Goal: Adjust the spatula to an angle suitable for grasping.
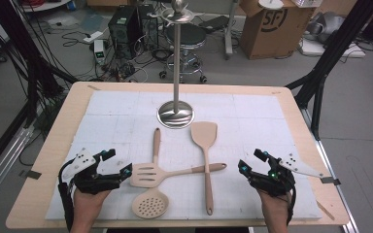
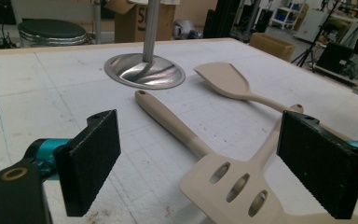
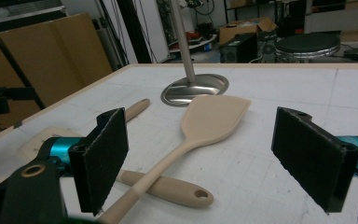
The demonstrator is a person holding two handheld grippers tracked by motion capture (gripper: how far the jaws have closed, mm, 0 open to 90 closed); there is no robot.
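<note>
Left gripper (image 1: 119,164) held wide apart, clasping nothing, low over the near left of the surface (image 1: 39,160), pads (image 2: 91,158) framing the slotted turner (image 1: 148,175) just ahead. Right gripper (image 1: 250,162) likewise spread wide and holding nothing, at the near right, aimed toward the spatula (image 1: 205,145). Between the two: three beige utensils on a white mat (image 1: 111,109). Slotted turner lying crosswise, handle running right and passing over or under the spatula's handle, which one impossible to tell. Spatula pointing blade-away, handle toward the near edge. Skimmer (image 1: 151,196) with round perforated head nearest the edge, handle reaching away under the slotted turner. Farther back, centred, a steel stand (image 1: 176,73) with round base on the mat, pole upright. Beyond the surface: grey floor, a stool (image 1: 187,39), a cardboard box (image 1: 267,26), black frame legs (image 1: 330,53), cables and electronics (image 1: 126,26).
</note>
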